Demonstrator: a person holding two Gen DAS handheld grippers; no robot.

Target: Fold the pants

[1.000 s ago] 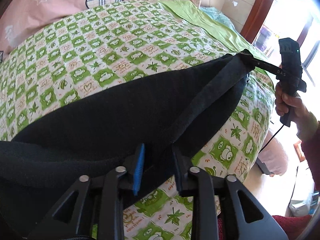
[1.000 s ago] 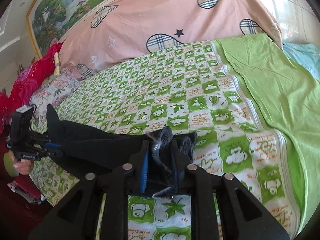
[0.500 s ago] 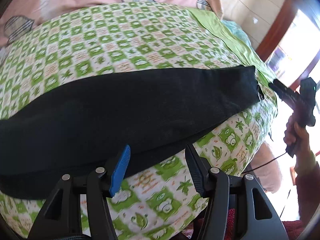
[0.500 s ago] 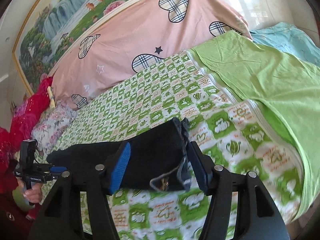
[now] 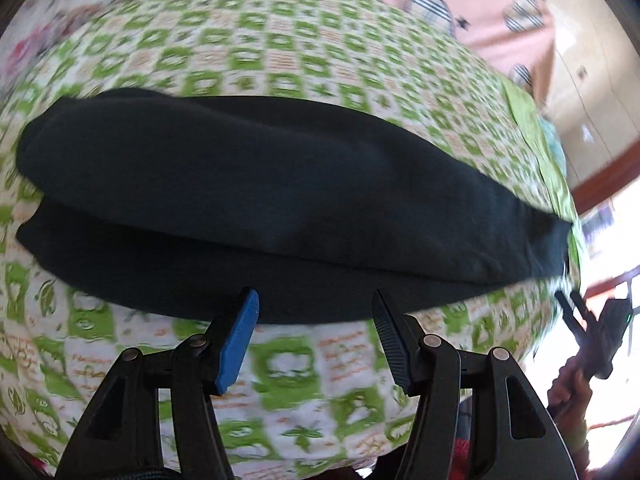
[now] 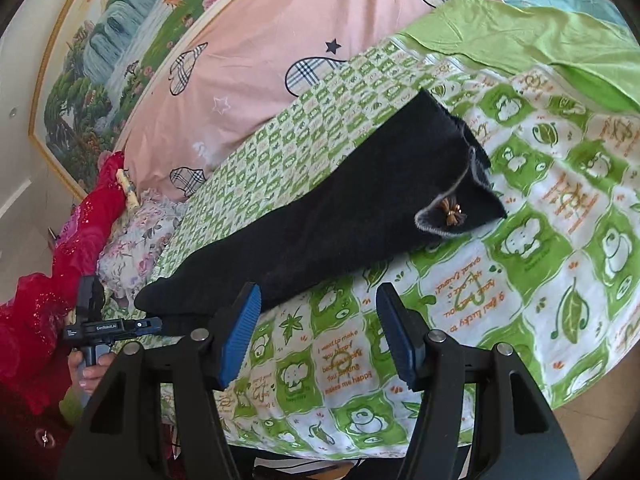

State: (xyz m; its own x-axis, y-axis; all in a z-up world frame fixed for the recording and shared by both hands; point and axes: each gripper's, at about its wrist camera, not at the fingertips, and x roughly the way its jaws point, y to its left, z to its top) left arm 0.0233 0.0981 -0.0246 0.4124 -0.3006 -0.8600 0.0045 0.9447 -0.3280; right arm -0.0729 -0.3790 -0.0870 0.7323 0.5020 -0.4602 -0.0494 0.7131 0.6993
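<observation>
Black pants (image 5: 256, 200) lie folded lengthwise on the green-checked bedspread, one leg stacked on the other. In the right wrist view the pants (image 6: 332, 216) run diagonally, their waist end with a small brown bow (image 6: 451, 214) at the right. My left gripper (image 5: 314, 316) is open and empty just in front of the pants' near edge. My right gripper (image 6: 318, 312) is open and empty, pulled back from the waist end. Each gripper shows small in the other's view: the right gripper (image 5: 576, 312) and the left gripper (image 6: 154, 324) at the leg end.
The green-checked bedspread (image 6: 520, 280) covers the bed. A pink quilt with plaid hearts (image 6: 280, 40) lies at the back. A plain green sheet (image 6: 540, 40) lies at the far right. A red garment (image 6: 60, 260) and a floral pillow (image 6: 136, 240) sit at the left.
Both grippers have let go of the pants and opened, then pulled back. The pants now lie flat on the bed, folded lengthwise.
</observation>
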